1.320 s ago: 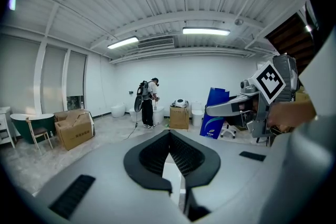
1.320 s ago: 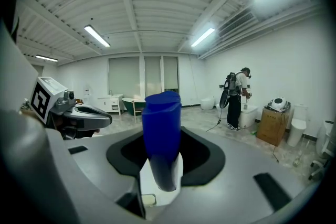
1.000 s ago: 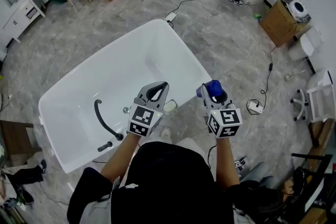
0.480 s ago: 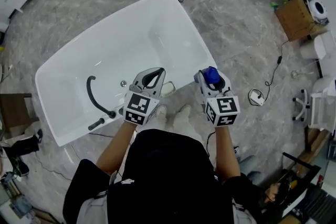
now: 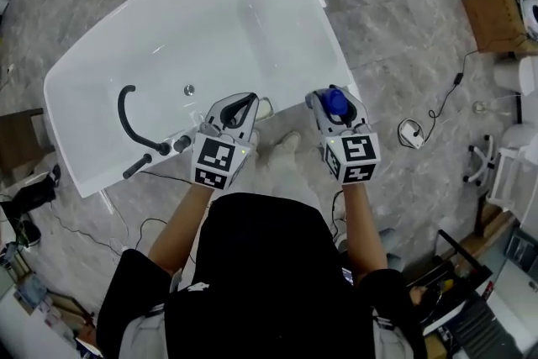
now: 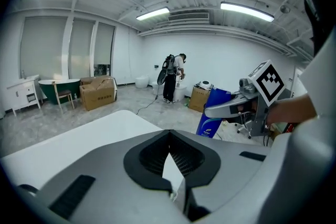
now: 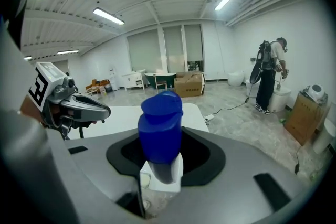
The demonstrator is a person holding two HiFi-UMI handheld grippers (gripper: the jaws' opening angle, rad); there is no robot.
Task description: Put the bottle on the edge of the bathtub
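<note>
Head view: white bathtub [image 5: 101, 71] with black spout [image 5: 124, 115]; left gripper [image 5: 250, 101] over its near rim, right gripper [image 5: 336, 99] by the near right corner, clamped on the blue bottle [image 5: 335, 104] — contact between bottle and rim cannot be told. Left gripper view: left gripper [image 6: 169, 135] with jaws pressed together at the tips, nothing between them; bathtub [image 6: 79, 136] below, bottle [image 6: 211, 113] to the right. Right gripper view: right gripper [image 7: 160, 157] pinching the bottle [image 7: 160, 126] — upright, cap uppermost — bathtub [image 7: 118, 118] beyond.
</note>
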